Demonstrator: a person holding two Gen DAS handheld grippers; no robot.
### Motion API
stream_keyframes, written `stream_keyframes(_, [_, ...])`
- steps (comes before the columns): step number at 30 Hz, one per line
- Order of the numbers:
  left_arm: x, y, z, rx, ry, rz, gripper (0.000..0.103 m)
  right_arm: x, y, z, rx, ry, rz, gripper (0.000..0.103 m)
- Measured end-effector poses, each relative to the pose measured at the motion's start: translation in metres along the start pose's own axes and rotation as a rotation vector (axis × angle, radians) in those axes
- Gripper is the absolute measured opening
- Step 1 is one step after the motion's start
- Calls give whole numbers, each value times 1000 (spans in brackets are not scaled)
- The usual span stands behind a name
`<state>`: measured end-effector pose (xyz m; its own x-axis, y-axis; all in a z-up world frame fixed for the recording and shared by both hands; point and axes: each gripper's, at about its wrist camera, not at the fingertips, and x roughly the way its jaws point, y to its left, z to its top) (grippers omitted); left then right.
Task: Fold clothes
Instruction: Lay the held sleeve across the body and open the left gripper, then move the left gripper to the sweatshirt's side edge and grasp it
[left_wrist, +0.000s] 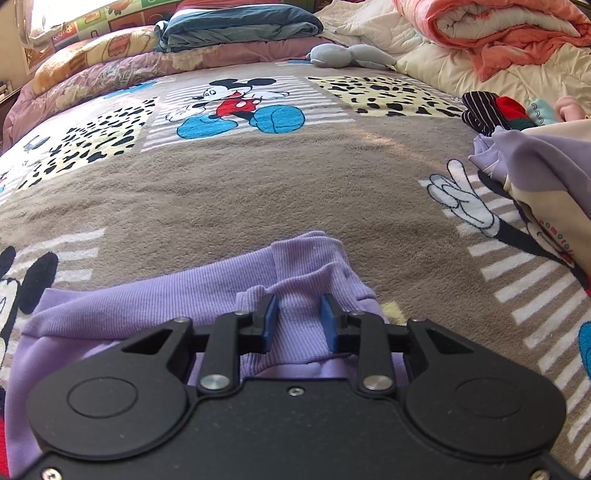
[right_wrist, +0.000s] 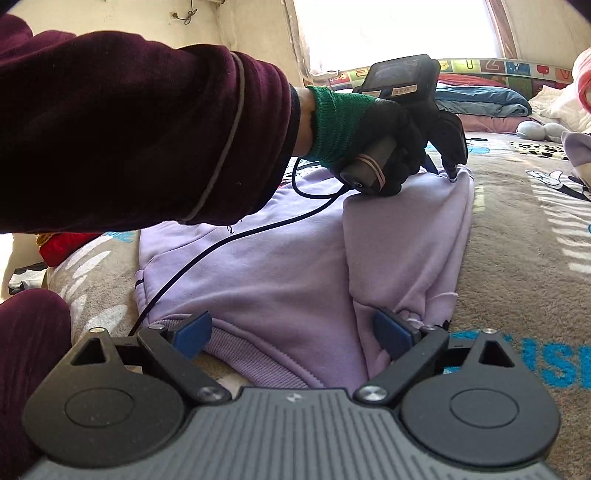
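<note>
A lilac sweatshirt (right_wrist: 277, 266) lies flat on the bed with one side folded over its middle. In the left wrist view its ribbed cuff (left_wrist: 299, 269) bunches up between the blue pads of my left gripper (left_wrist: 300, 319); the cloth fills the narrow gap and touches both pads. The right wrist view shows that left gripper (right_wrist: 453, 164) held by a gloved hand (right_wrist: 384, 147), its tip down on the far corner of the fold. My right gripper (right_wrist: 293, 334) stands wide open low over the ribbed hem, with the right pad (right_wrist: 393, 332) against the folded edge.
A brown cartoon-mouse bedspread (left_wrist: 258, 184) covers the bed. More clothes are heaped at the right (left_wrist: 535, 166), beside a dark striped piece (left_wrist: 480, 110). Folded blue bedding (left_wrist: 240, 26), a grey soft toy (left_wrist: 351, 55) and an orange quilt (left_wrist: 498, 33) line the far side. A black cable (right_wrist: 207, 254) trails over the sweatshirt.
</note>
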<state>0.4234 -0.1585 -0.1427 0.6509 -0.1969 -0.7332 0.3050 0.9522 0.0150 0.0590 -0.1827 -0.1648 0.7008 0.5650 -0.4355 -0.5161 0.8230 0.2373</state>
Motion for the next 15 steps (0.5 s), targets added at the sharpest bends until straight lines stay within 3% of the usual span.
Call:
stream_keyframes(5, [-55, 8, -2, -53, -65, -3, 31, -6, 0, -1, -4, -33, 3, 95])
stream_keyframes(7, [-84, 14, -13, -46, -92, 14, 40, -10, 1, 0, 7, -41, 10, 95])
stream_keyframes(10, [-126, 33, -39, -93, -113, -14, 43, -18, 4, 2, 18, -54, 23, 95])
stream_keyframes(15, [-183, 78, -94, -264, -114, -66, 46, -42, 24, -2, -35, -55, 26, 94])
